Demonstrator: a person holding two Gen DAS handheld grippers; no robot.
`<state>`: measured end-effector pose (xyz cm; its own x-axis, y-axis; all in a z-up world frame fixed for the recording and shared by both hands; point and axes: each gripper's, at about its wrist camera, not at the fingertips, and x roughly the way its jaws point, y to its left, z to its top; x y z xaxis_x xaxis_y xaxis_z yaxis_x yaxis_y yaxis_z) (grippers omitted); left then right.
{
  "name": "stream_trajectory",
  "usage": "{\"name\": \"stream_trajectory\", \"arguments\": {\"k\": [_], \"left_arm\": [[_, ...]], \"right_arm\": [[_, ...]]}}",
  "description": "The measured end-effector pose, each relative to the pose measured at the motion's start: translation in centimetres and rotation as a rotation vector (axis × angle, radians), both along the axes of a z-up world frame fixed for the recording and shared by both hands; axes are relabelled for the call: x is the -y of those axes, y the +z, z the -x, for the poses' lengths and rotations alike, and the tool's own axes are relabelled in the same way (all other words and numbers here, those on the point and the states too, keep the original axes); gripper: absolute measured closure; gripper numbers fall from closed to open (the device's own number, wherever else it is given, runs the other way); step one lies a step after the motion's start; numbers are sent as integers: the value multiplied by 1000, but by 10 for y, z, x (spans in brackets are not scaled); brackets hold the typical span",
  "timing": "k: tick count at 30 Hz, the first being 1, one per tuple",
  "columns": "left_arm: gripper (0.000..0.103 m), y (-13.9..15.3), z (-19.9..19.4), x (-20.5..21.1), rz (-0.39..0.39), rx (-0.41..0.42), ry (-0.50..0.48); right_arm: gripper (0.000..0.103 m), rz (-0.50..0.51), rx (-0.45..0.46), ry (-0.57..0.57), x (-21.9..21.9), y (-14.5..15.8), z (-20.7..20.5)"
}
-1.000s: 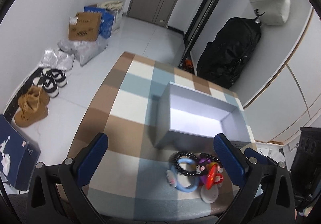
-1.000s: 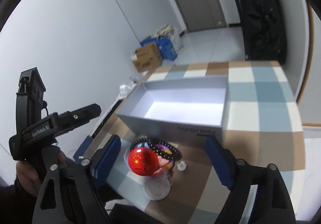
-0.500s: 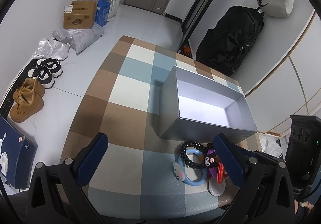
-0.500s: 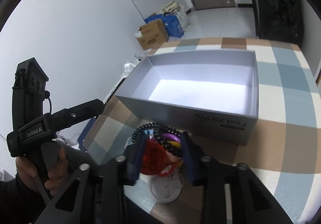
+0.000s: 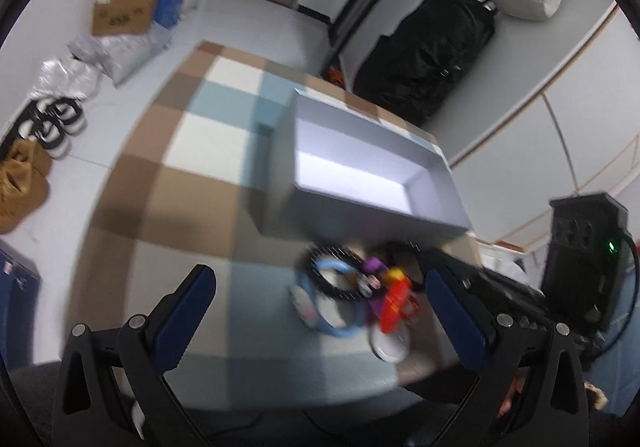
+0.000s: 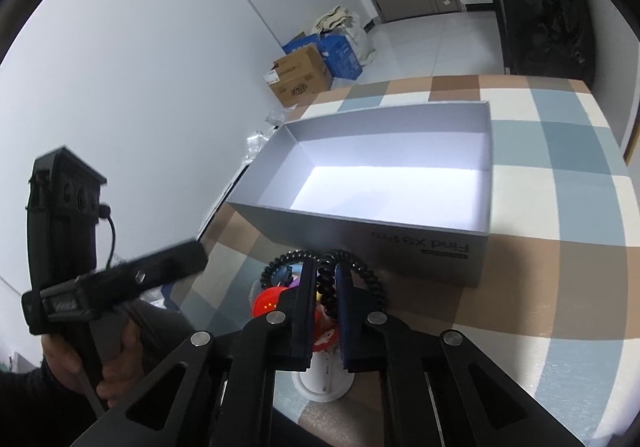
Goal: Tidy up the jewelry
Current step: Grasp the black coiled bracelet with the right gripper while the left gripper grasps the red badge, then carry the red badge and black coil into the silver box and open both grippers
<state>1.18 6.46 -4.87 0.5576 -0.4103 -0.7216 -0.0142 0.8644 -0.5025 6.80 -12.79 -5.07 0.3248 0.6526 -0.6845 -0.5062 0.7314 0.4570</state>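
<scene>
Overall light: an even, cool indoor brightness is seen in both views; no source is shown.
Glare: the floor of the grey box (image 6: 384,195) is blown out to white, while its near walls are left in shade.
Shadows: soft shadows are cast on the checked tablecloth (image 5: 168,183) beside the box.
Blur: the left wrist view is smeared by motion throughout; the right wrist view is rendered sharp.
Distortion: straight lines are bowed, and black vignetting is seen at the corners.
</scene>
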Motion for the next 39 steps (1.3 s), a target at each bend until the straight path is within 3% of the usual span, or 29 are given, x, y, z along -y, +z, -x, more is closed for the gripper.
{"name": "stream_trajectory", "arguments": {"k": [5,9,13,20,22,24,26,28,39], "left_arm": [[11,0,6,24,14,-14,-93],[25,-3,8,40,12,-33,-141],[37,-7,7,50,-5,-52,-153],[43,-8,5,53,-50,-48,-107],[63,-11,3,55,-46,-54,-110],[75,-13,2,56,-31,-64,-111],[79,-12,3,56,-19,-59,-104],[90,-9,4,55,-10,-46,-101],[100,-2,6,56,-25,-15,-94]], "right_arm": [[94,-27,0,-24,9,4,2],[94,-53,0,-41,18,7,5],[94,-72,7,-58,28,11,10],[94,-113,3,-88,42,16,14],[94,-117,6,-88,44,17,15],[94,-119,8,-90,45,19,17],[94,-123,7,-93,47,19,17],[94,-125,8,-99,50,20,19],[94,-128,9,-115,55,20,20]]}}
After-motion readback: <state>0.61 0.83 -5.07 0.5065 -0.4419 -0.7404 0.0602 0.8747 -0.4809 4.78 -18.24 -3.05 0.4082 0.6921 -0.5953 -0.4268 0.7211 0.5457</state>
